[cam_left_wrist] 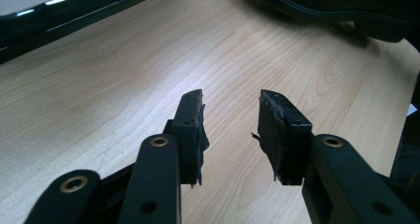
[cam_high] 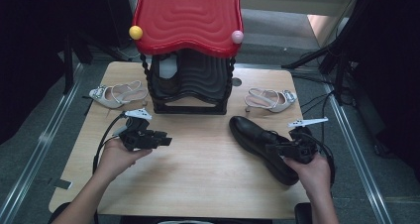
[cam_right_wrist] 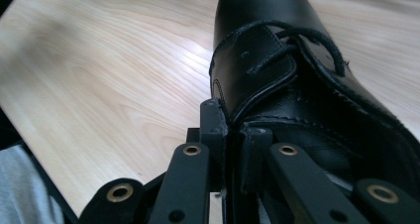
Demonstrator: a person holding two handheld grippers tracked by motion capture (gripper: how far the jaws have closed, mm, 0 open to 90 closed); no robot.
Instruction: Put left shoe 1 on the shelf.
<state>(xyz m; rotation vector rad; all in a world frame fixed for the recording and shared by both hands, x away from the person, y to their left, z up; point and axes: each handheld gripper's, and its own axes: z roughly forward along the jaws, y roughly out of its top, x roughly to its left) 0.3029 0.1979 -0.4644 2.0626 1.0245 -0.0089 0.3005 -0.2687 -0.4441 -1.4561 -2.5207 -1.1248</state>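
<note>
my right gripper (cam_high: 283,151) is clamped on the collar edge of the black shoe (cam_high: 257,140); in the right gripper view the two pads sit pinched together with the leather rim of the black shoe (cam_right_wrist: 277,60) between them, one pad outside and one inside the opening. the shoe lies on the right half of the table (cam_high: 198,184), toe pointing far and a little left, sole apparently still resting on the wood.

my left gripper (cam_high: 161,140) is released, jaws apart with nothing between them, held over bare table on the left, near side, pointing right toward the middle. in the left gripper view the black shoe shows as a dark shape at the far edge.

the shoe rack (cam_high: 190,83) with the red top stands at the far middle, its black shelves looking free apart from something pale on the left side that i can't make out. a white sandal (cam_high: 116,94) lies left of the rack and another white sandal (cam_high: 271,99) right of it.

as i judge it, the grasp is done; lifting the shoe and carrying it to the rack is still ahead, and both sandals are untouched.
</note>
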